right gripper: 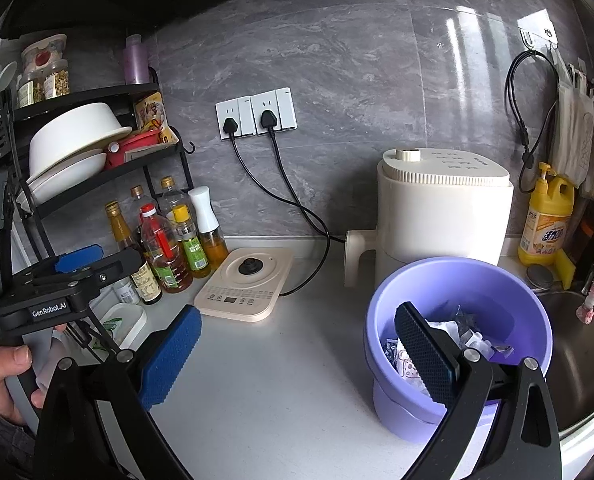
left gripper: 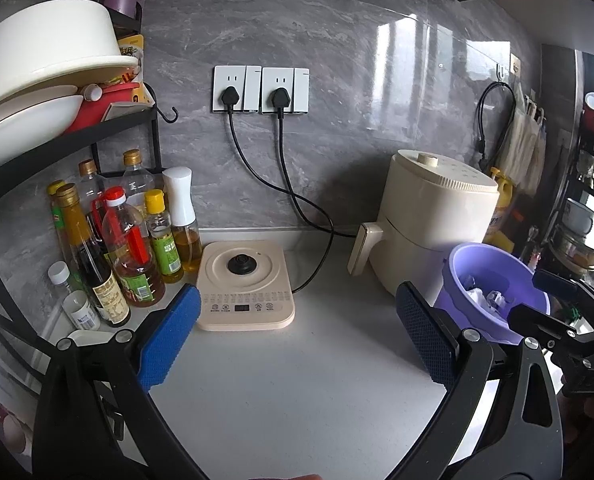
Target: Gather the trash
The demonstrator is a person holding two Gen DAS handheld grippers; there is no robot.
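Observation:
A purple trash bin (right gripper: 497,280) stands on the white counter in front of the air fryer, holding crumpled white paper and wrappers (right gripper: 469,336). It also shows in the left wrist view (left gripper: 493,264) at the right. My right gripper (right gripper: 297,344) is open and empty, its right finger over the bin's near rim. My left gripper (left gripper: 297,332) is open and empty above the counter, in front of the kettle base. The left gripper's body appears at the left in the right wrist view (right gripper: 69,280); the right gripper's body shows at the right edge of the left wrist view (left gripper: 569,320).
A beige kettle base (left gripper: 245,288) sits by several oil and sauce bottles (left gripper: 133,248) under a black rack with white bowls (left gripper: 37,64). A cream air fryer (right gripper: 441,208), yellow detergent bottle (right gripper: 545,224) and steel sink (right gripper: 577,332) are at the right. Cords run from the wall sockets (left gripper: 261,88).

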